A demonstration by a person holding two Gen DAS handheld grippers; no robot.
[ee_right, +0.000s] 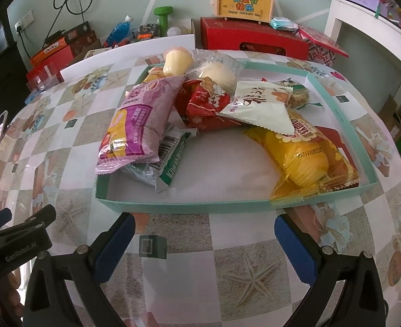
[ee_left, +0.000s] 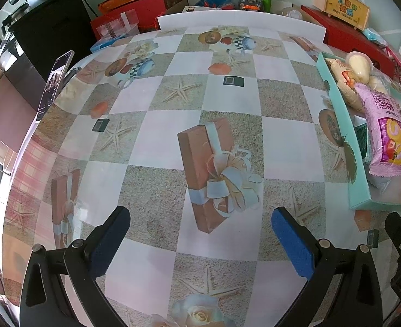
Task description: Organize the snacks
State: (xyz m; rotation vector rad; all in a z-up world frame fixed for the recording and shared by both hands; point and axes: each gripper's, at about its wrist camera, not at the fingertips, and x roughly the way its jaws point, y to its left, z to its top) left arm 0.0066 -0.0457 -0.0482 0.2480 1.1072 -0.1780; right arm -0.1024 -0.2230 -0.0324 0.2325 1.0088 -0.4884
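**Snacks heaped in a shallow tray: handling properties and grip sites**

Snacks lie piled in a shallow teal tray [ee_right: 173,206] on a table covered by a checked cloth [ee_left: 156,141]. Nearest the left wall, a purple packet [ee_right: 140,125] rests on a green-and-white packet [ee_right: 167,163] and overhangs the tray's rim. A red packet [ee_right: 206,103] and a white packet [ee_right: 257,109] overlap at the centre; a yellow bag [ee_right: 309,160] lies along the right side, its crimped end draped over the front wall. Two pale wrapped buns [ee_right: 177,61] sit at the far end. In the left wrist view the same tray [ee_left: 337,114] shows at the right edge, the purple packet [ee_left: 386,133] uppermost.

Left gripper [ee_left: 200,234]: jaws spread wide, nothing between them, above bare cloth, well apart from the tray. Right gripper [ee_right: 204,241]: jaws likewise spread and empty, just short of the tray's front wall.

By appearance, all items are light film pouches, probably air-puffed: slippery, easily dented, contents likely crushable. The buns look softest. A reasonable hold is across a packet's narrow width near the middle, with gentle pressure, or on a flat crimped seam, where the film is stiffer and nothing inside is squeezed. The purple packet's overhanging end appears the most accessible site. Lifting lower packets first would likely disturb those lying on them.
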